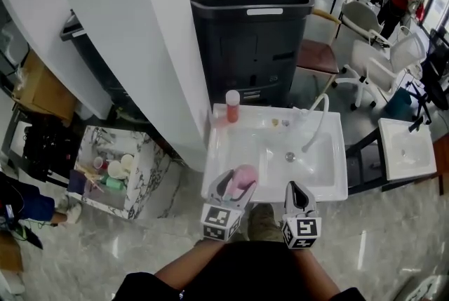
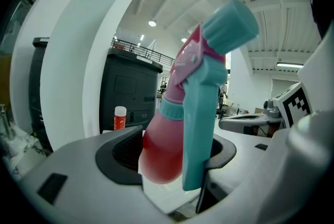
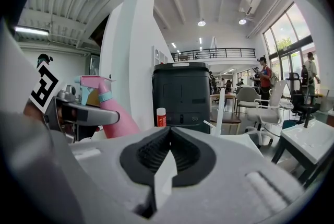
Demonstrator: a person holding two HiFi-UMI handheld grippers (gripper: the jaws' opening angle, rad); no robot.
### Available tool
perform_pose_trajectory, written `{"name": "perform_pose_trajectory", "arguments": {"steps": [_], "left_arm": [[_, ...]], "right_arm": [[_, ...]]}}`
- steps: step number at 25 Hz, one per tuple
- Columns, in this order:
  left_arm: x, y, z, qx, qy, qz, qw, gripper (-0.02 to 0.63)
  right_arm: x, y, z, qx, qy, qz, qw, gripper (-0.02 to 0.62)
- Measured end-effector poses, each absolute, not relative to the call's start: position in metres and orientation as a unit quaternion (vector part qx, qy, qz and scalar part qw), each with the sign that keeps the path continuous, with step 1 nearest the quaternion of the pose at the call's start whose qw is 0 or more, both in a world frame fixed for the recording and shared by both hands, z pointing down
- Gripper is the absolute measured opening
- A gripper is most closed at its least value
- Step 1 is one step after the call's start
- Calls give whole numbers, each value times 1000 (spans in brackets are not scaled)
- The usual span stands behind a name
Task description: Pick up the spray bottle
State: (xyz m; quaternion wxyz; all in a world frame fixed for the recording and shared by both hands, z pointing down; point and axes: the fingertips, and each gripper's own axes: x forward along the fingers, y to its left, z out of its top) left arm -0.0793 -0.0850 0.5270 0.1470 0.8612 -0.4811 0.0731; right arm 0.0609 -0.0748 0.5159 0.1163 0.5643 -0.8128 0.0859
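Left gripper (image 1: 236,190) is clamping the spray bottle (image 2: 162,154), with the jaws standing wide around the rounded pink body. The near pad (image 2: 123,151) is pressing on its left side, and the teal trigger lever (image 2: 199,129) is hanging down against the other jaw. The bottle is sitting at lower centre of the head view, over the near-left rim of the white sink (image 1: 324,189). It is tilting, with the teal nozzle head (image 2: 229,24) leaning to the upper right of the left gripper view. Right gripper (image 3: 168,151) is closed on nothing, its pads meeting, and it is hovering just beside the left one at the sink's near edge. Judging by looks, the bottle is going to handle as thin, smooth plastic: light, a bit squashy and slippery on the curved body, and top-heavy from the trigger head, so it may pivot in the jaws. The best hold seems to be on the body just under the teal collar (image 2: 172,109), or on the neck, staying off the lever so it isn't spraying. The bottle's base is dropping out of sight below the jaws. The far pad's contact is hiding behind the lever, and the fill level is not readable. An orange bottle with a white cap (image 1: 232,106) is standing at the sink's back-left corner, its label too small to read.
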Motion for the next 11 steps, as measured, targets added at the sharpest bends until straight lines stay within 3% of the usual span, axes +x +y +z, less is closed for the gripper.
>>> {"name": "perform_pose_trajectory", "arguments": {"steps": [11], "left_arm": [[-75,-98,521,861,-483,68,146,296]], "right_arm": [[64,-79,515,568,-809,84,130,-3]]}}
